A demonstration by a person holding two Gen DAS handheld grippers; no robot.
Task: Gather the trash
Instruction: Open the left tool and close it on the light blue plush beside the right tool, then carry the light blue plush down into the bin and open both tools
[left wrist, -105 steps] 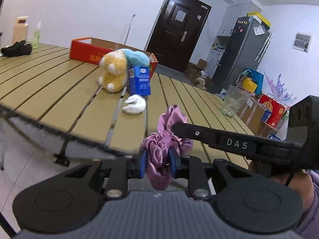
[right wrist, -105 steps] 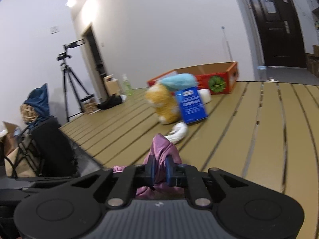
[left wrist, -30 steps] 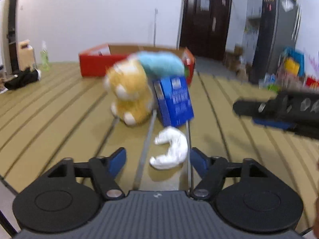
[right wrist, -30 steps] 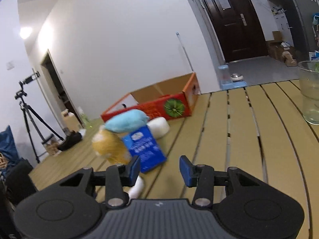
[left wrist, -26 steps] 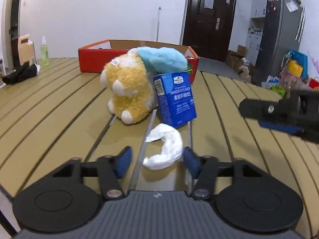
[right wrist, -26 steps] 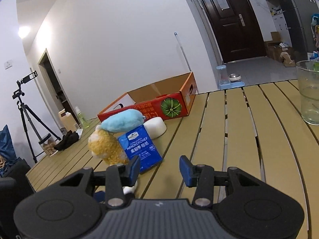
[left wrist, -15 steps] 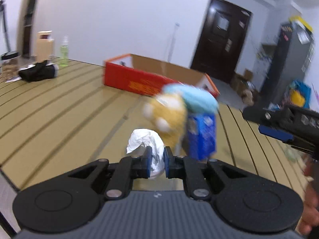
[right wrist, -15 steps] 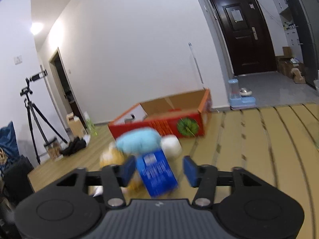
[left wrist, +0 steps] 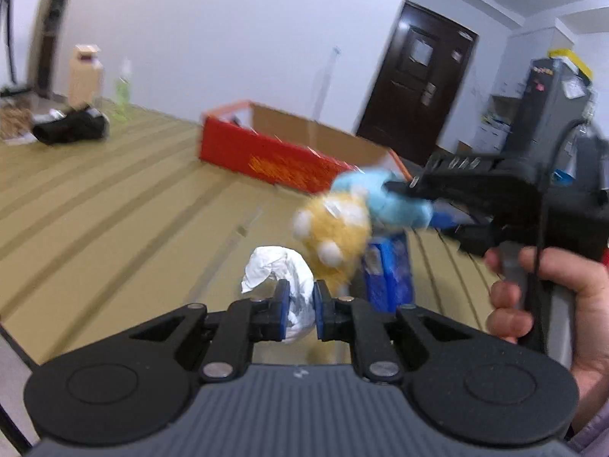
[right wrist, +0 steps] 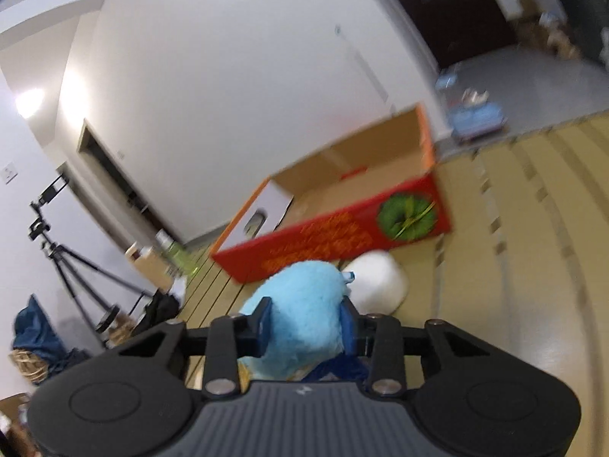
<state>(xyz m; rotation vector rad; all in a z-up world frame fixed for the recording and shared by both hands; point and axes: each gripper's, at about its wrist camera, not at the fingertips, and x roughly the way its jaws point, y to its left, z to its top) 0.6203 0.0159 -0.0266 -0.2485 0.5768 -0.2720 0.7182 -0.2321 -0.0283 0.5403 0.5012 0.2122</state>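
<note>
My left gripper (left wrist: 300, 314) is shut on a crumpled white tissue (left wrist: 279, 266) and holds it above the slatted wooden table (left wrist: 114, 209). My right gripper (right wrist: 306, 323) has its fingers on both sides of the light-blue part of a plush toy (right wrist: 304, 304); in the left wrist view the same gripper (left wrist: 415, 198) sits on that blue part, above the toy's yellow body (left wrist: 335, 236). A blue handkerchief box (left wrist: 388, 274) stands just behind the toy. An open red cardboard box (right wrist: 342, 228) lies further back.
A white roll (right wrist: 375, 282) lies between the toy and the red box. A black bundle (left wrist: 70, 129), a green bottle (left wrist: 122, 87) and a beige carton (left wrist: 85, 76) sit at the table's far left. A tripod (right wrist: 64, 251) stands off the table.
My left gripper closed on the white tissue and lifted it off the table. My right gripper moved down over the toy and now has its blue part between its fingers.
</note>
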